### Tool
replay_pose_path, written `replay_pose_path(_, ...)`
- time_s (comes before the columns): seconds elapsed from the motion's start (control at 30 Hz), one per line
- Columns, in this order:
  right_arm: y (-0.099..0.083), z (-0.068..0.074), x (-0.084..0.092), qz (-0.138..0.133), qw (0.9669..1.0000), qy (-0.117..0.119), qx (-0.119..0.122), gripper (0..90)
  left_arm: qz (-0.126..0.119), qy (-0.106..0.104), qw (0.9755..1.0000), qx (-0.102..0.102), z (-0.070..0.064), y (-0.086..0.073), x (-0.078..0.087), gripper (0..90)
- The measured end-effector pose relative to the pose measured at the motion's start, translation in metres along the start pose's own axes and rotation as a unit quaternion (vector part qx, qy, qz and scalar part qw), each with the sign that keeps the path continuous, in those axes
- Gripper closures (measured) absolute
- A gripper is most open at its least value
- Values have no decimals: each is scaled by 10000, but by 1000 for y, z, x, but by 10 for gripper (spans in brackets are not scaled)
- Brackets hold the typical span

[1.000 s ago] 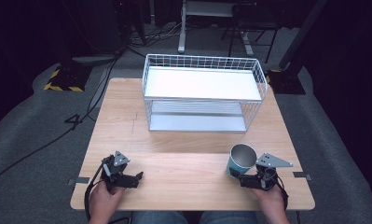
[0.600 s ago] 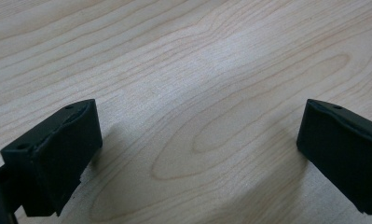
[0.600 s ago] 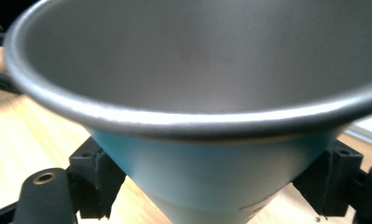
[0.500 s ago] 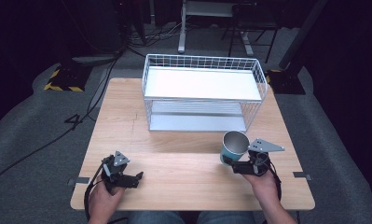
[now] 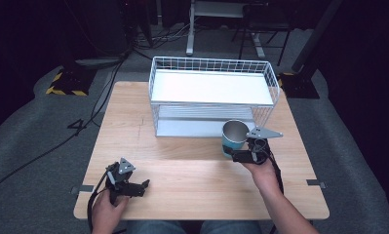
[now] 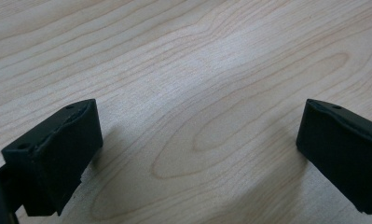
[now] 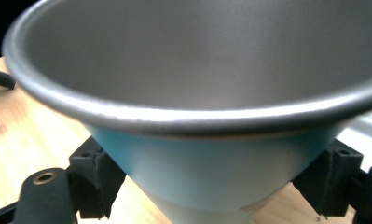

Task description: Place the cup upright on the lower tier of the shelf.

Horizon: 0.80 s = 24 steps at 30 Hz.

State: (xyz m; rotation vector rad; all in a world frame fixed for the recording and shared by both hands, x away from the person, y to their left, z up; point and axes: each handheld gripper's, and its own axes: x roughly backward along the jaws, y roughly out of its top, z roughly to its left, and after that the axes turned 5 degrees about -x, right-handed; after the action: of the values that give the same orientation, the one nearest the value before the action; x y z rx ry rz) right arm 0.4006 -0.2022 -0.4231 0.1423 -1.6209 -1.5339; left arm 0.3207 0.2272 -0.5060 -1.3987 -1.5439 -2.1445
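Note:
A teal cup (image 5: 233, 138) with a bare metal inside hangs upright above the table, just in front of the wire rack (image 5: 211, 95). My right gripper (image 5: 230, 155) is shut on the cup's lower body; in the right gripper view both pads (image 7: 93, 179) press the teal wall of the cup (image 7: 207, 168). My left gripper (image 5: 144, 185) rests low at the table's front left, jaws open. In the left gripper view its black jaws stand wide apart over bare wood, the gripper (image 6: 197, 158) holding nothing.
The white wire rack has a white top shelf (image 5: 211, 87) and a lower shelf (image 5: 197, 127), and stands at the back middle of the wooden table (image 5: 182, 165). Dark floor with cables and stand legs lies beyond.
My right gripper has carried the cup up and away from the front edge, towards the rack and a little leftward. The left gripper has stayed where it was.

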Motion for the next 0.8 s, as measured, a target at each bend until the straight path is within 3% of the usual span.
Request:
replay_pose_path(0.47,19,-4,-47,-50,9998,-209,-22,205,1,15,10000,26,-1,-2,2,6)
replay_pose_path(0.8,26,-1,-77,-198,9995,-209,-106,205,-11,-20,10000,18,-1,-1,1,5)
